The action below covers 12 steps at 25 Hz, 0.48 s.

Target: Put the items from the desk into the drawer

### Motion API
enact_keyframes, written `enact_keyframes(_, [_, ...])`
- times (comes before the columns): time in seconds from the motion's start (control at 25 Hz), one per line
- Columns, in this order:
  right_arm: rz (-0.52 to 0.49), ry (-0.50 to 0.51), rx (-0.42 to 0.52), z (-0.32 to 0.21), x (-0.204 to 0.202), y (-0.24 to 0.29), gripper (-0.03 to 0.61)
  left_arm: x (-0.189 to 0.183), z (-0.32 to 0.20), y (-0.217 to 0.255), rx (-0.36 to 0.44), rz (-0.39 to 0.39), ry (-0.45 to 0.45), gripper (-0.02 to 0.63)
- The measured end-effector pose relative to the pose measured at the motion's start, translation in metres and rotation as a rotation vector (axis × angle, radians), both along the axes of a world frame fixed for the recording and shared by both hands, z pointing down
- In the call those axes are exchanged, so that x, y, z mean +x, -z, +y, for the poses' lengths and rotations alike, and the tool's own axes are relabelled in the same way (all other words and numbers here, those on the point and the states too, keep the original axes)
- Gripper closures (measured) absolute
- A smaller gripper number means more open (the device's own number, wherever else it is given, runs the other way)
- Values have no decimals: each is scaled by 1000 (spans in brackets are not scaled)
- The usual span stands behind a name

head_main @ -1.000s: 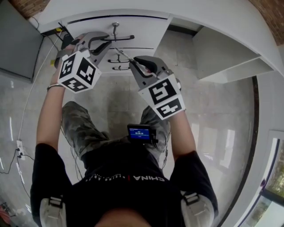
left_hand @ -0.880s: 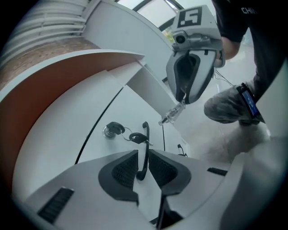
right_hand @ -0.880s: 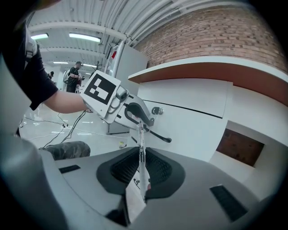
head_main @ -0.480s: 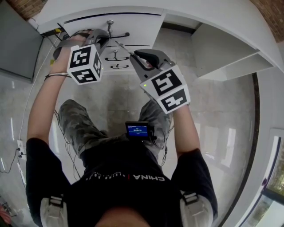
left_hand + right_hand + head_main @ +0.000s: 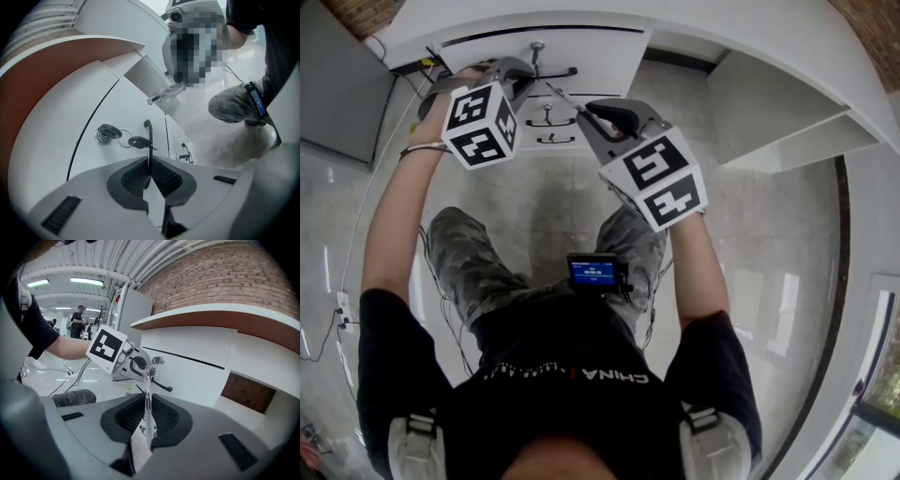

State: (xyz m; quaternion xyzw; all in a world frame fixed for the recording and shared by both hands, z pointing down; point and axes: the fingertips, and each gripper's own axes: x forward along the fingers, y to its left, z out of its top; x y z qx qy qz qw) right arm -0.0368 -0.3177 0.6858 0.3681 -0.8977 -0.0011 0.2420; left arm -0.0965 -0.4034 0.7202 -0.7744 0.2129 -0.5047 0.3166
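the step in hand looks like opening the drawer so that the item already picked up can go in. the left gripper (image 5: 150, 164) has its jaws pressed together on the thin black bar handle (image 5: 148, 136) of the white top drawer front (image 5: 126, 112), just beside a round lock with a dark key and ring hanging from it (image 5: 105, 132). the drawer front appears flush with the curved white desk (image 5: 769, 42), so the drawer seems to be shut. the right gripper (image 5: 146, 406) pinches a clear plastic pen (image 5: 146, 380) between its pads. the pen stands up out of the jaws and points toward the drawer front, close to the left gripper and its marker cube, but not touching either. the next move probably calls for a straight pull on the handle toward the person, with the right gripper kept clear of the drawer's path, and then a reach over the open drawer to let the pen go inside. in the head view both arms are stretched forward and up to the desk edge. the left forearm runs nearly straight to the handle, and the right arm is a little bent, with its gripper just to the right of the left one and slightly nearer the body.
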Motion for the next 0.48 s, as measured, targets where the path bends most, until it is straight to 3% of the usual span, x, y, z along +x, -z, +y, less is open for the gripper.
enact_keyframes(0.48, [37,9,17,10,10,17,526,-6,23,-1,-86,31,13,583])
